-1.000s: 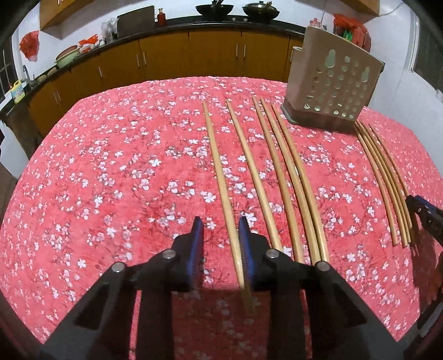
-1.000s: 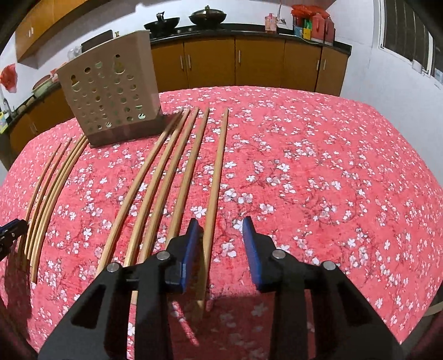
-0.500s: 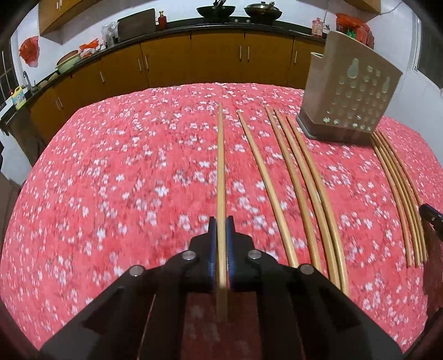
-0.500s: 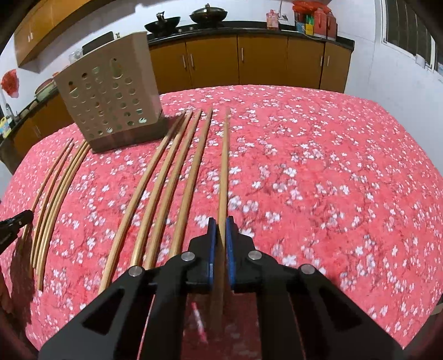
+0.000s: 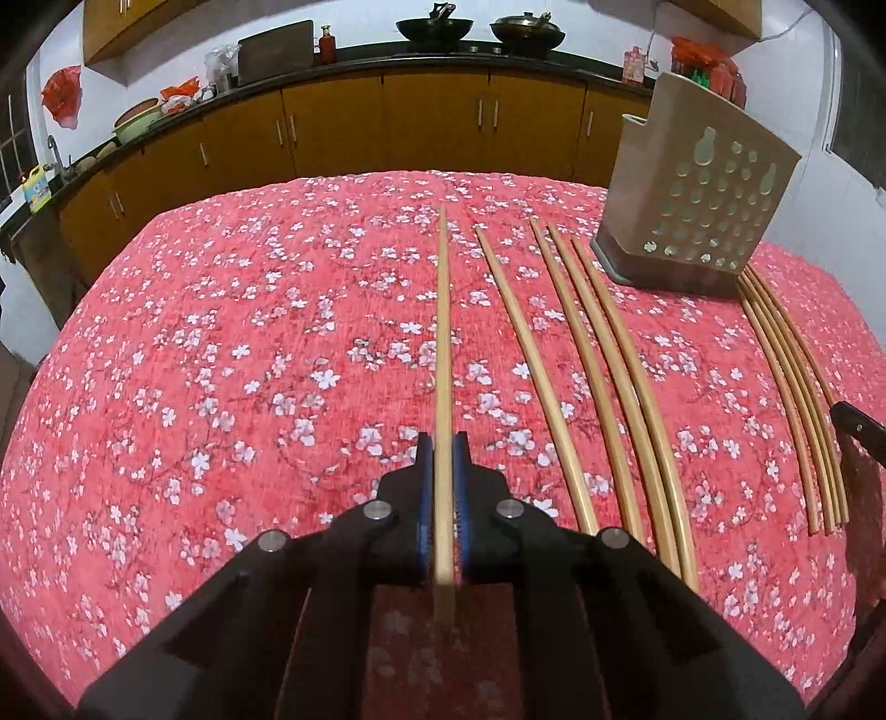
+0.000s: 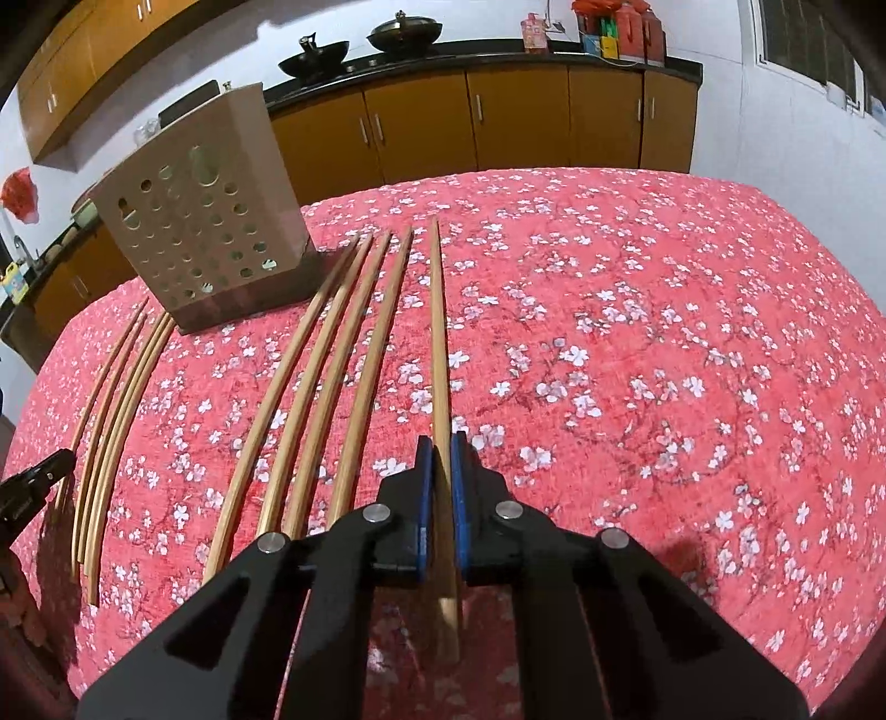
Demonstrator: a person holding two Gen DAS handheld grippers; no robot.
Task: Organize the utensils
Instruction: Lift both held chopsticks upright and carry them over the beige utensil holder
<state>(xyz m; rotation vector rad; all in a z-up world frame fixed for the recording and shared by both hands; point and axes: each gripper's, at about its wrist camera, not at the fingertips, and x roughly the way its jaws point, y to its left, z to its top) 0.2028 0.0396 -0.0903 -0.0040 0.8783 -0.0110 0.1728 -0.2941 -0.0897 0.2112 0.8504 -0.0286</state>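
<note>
On a red flowered tablecloth (image 5: 221, 360) toward its near edge, left gripper (image 5: 443, 471) and right gripper (image 6: 442, 471) each clamping one chopstick (image 5: 443, 332) near its end, likely to pivot or slip when lifted.

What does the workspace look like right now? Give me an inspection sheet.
Surface: red floral tablecloth, flat.
Job's things: perforated beige utensil holder upright at the far side; loose chopsticks lying in rows on both sides of it.
Clutter: nothing seen on the table.
Grippers: left gripper shut on a chopstick; right gripper shut on another chopstick; whether either is lifted cannot be told.
Cables: nothing seen on the table.
Surroundings: wooden kitchen cabinets behind, woks on the counter.
</note>
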